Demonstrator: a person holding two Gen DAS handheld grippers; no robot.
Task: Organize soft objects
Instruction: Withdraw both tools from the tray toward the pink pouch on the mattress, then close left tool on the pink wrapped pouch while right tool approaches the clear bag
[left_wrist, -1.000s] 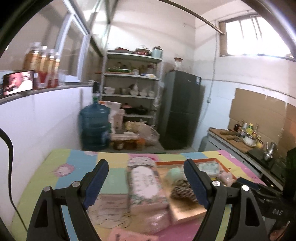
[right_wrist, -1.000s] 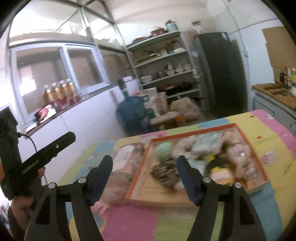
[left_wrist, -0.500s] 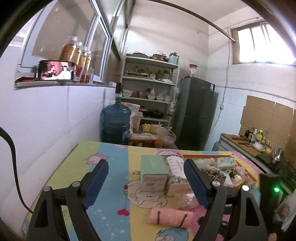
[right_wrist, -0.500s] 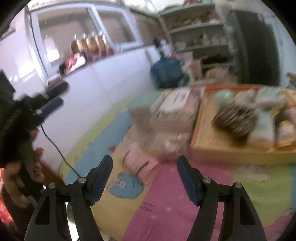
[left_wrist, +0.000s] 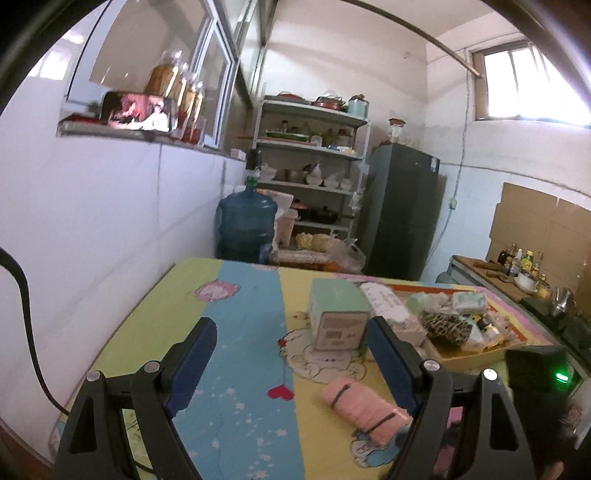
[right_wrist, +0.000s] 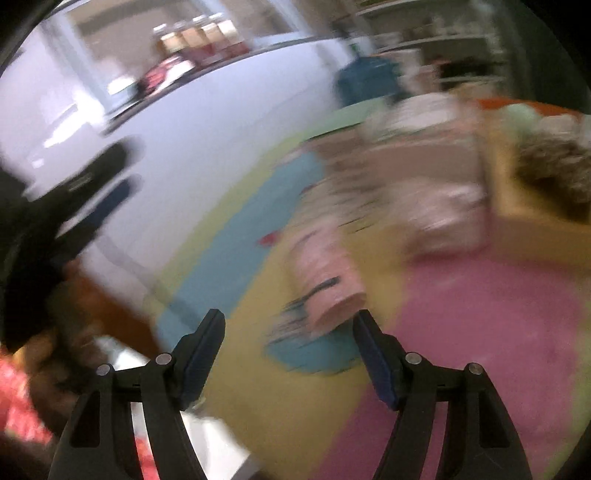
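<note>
A rolled pink towel (left_wrist: 364, 408) with dark bands lies on the colourful tablecloth, near the right finger of my open left gripper (left_wrist: 291, 350), which holds nothing. Behind it stands a pale green box (left_wrist: 338, 314) beside a floral tissue pack (left_wrist: 391, 306). An orange-rimmed tray (left_wrist: 476, 356) holds several soft items, a leopard-print one (left_wrist: 448, 326) among them. In the blurred right wrist view my right gripper (right_wrist: 288, 341) stands open just short of the pink towel (right_wrist: 325, 269), nothing between its fingers. The tray (right_wrist: 535, 229) is at the right there.
A white wall runs along the table's left edge (left_wrist: 122, 332). A blue water jug (left_wrist: 245, 225), shelves (left_wrist: 314, 166) and a dark fridge (left_wrist: 402, 210) stand beyond the far end. A hand with the left gripper (right_wrist: 70, 206) shows at the left of the right wrist view.
Both grippers have swung left and sunk toward the table. The tray slid to the right of both views, and the pink towel now lies just ahead of the right gripper.
</note>
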